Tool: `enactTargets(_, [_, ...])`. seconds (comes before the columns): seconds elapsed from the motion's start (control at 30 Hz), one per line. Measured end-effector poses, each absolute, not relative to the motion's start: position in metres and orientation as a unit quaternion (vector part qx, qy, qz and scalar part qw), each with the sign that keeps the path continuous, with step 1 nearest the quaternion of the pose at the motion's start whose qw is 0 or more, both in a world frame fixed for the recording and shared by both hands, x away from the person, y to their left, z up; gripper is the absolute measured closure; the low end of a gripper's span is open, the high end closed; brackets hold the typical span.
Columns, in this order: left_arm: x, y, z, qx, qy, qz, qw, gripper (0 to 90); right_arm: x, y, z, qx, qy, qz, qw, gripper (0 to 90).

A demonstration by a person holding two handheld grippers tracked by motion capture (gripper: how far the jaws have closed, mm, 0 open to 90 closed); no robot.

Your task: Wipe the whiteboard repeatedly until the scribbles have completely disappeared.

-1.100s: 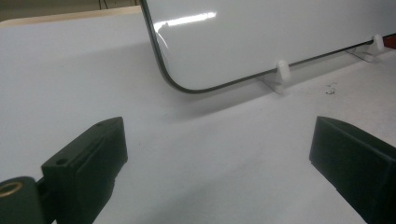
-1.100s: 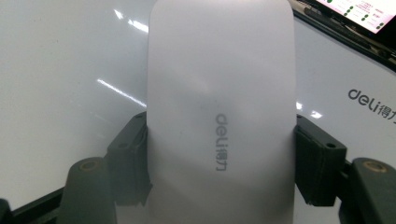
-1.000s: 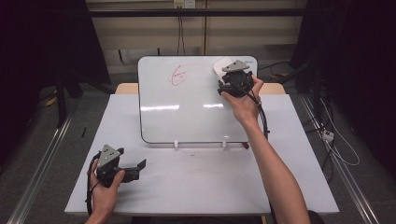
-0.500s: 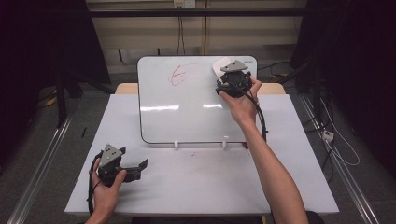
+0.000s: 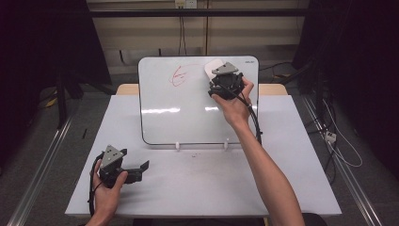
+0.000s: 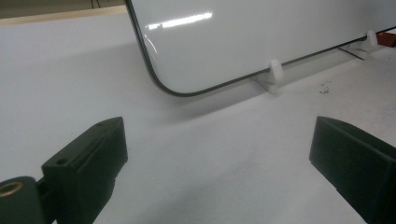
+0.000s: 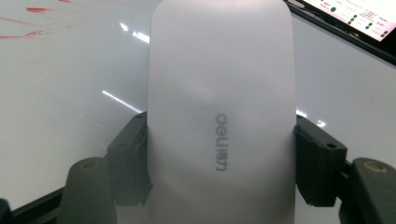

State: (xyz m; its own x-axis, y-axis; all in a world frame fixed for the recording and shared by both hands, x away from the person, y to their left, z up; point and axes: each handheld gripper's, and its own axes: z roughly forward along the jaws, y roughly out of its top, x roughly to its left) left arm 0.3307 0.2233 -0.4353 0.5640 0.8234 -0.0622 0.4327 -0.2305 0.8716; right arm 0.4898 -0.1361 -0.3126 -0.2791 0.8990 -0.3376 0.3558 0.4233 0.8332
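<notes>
A whiteboard [image 5: 188,117] stands tilted on two small white feet [image 6: 275,72] on the white table [image 5: 282,165]. A red scribble [image 5: 179,75] marks its upper middle. My right gripper [image 5: 215,76] is shut on a white Deli eraser [image 7: 219,93], which it presses flat on the board's upper right, just right of the scribble [image 7: 28,16]. Its black fingers [image 7: 128,158] clamp the eraser's two long sides. My left gripper [image 5: 136,172] rests at the table's near left, open, with nothing between its fingers [image 6: 88,158], and faces the board's lower corner [image 6: 163,86].
Cables [image 5: 339,150] lie on the floor to the right of the table. Metal rails [image 5: 42,165] run along both sides. Small dark specks [image 6: 324,86] dot the table near the board's foot. A red object [image 6: 387,39] peeks in past the far foot.
My right gripper has slid the eraser leftward along the top of the board, closer to the red scribble. The left gripper has stayed put.
</notes>
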Motion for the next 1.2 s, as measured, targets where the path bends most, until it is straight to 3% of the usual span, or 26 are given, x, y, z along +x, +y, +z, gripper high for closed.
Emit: enactTargets(1.2, [0.33, 0.225, -0.434, 0.755, 0.416, 0.214, 0.46, 4.3, 0.482, -0.063, -0.329, 0.353, 0.775, 0.312, 0.421, 31.5])
